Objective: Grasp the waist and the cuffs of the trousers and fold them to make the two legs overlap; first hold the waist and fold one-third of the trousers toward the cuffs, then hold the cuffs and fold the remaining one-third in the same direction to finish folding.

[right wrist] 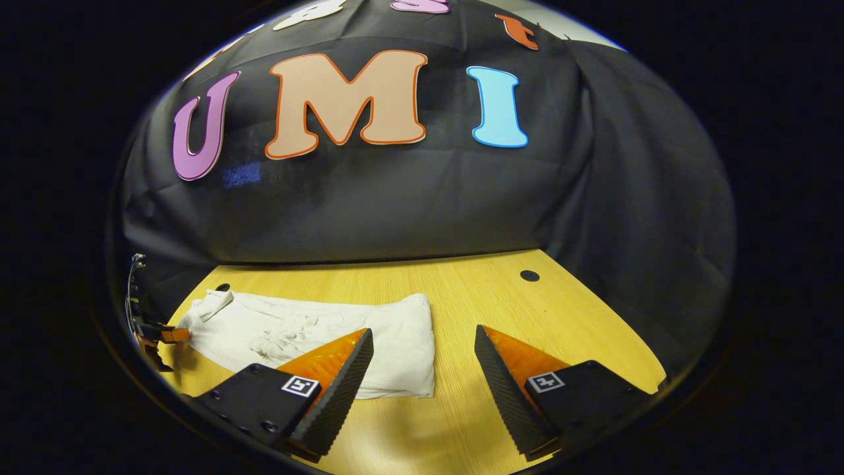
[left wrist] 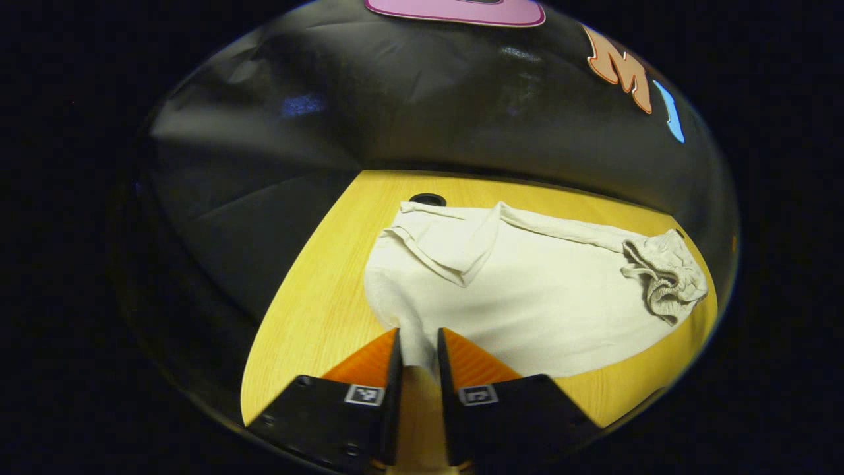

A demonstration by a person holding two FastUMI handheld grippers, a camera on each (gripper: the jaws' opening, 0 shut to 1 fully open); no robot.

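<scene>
Left gripper (left wrist: 418, 343): fingers are closed tight on a pinch of the trousers' near edge.
Right gripper (right wrist: 422, 346): jaws are held wide apart, nothing gripped, above the table (right wrist: 475, 297).
Trousers (left wrist: 527, 297): laid flat on the wooden table, bunched waistband (left wrist: 666, 274) seen at the far right in the left gripper view.
Markings: small square black-and-white tags (right wrist: 300, 385) are carried on the finger mounts; no brand can be read.
Right gripper view: the other gripper (right wrist: 161, 335) is seen touching the cloth's far-left end.

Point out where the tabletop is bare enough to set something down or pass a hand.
Bare wood lies right of the trousers, out to the table edge and the small round hole, under the open right gripper. It is crowded at the trousers' other end, where the left gripper pinches cloth.
</scene>
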